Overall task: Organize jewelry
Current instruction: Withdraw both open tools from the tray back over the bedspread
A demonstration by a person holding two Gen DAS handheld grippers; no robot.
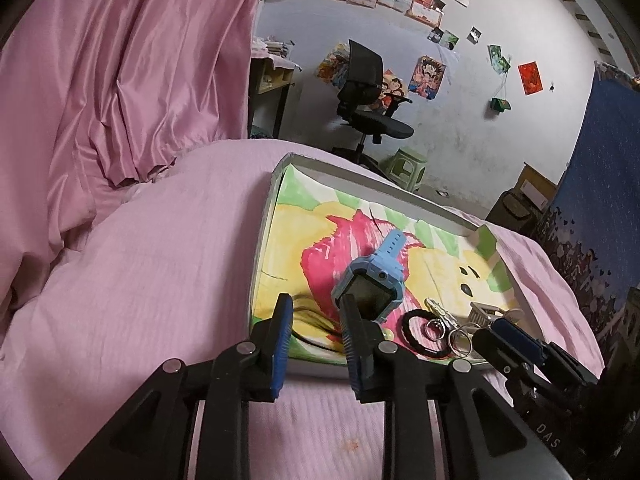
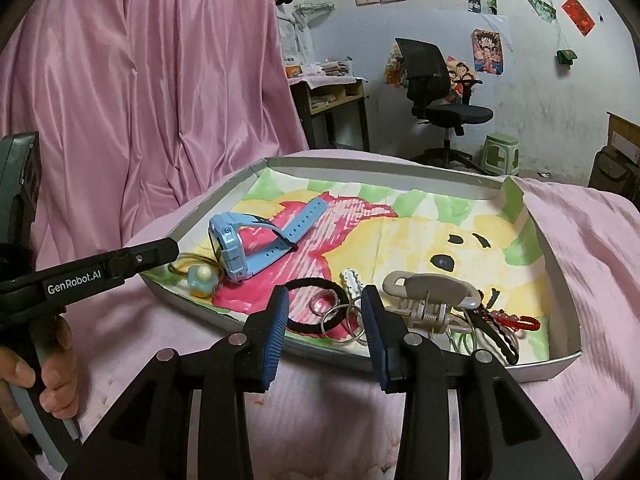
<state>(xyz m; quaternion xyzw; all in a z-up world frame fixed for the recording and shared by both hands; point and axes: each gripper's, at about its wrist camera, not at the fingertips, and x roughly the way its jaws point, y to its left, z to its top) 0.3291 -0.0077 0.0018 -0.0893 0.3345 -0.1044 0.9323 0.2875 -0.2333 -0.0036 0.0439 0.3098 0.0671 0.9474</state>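
A shallow grey tray (image 2: 560,364) lined with a cartoon picture lies on a pink bed. In it are a blue watch (image 2: 240,240), a black hair tie (image 2: 308,322), metal rings (image 2: 336,318), a white clip (image 2: 352,280), a grey claw clip (image 2: 434,292), a pale bead charm on a cord (image 2: 202,276) and a red cord trinket (image 2: 516,322). My left gripper (image 1: 316,308) is open over the tray's near left corner, with the watch (image 1: 372,280) just beyond its right finger. My right gripper (image 2: 326,300) is open over the hair tie and rings.
Pink bedding (image 1: 140,280) surrounds the tray and a pink curtain (image 2: 140,80) hangs at the left. Beyond the bed stand an office chair (image 2: 440,92), a desk (image 2: 336,96) and a green stool (image 2: 502,152). A blue cloth (image 1: 600,160) hangs at the right.
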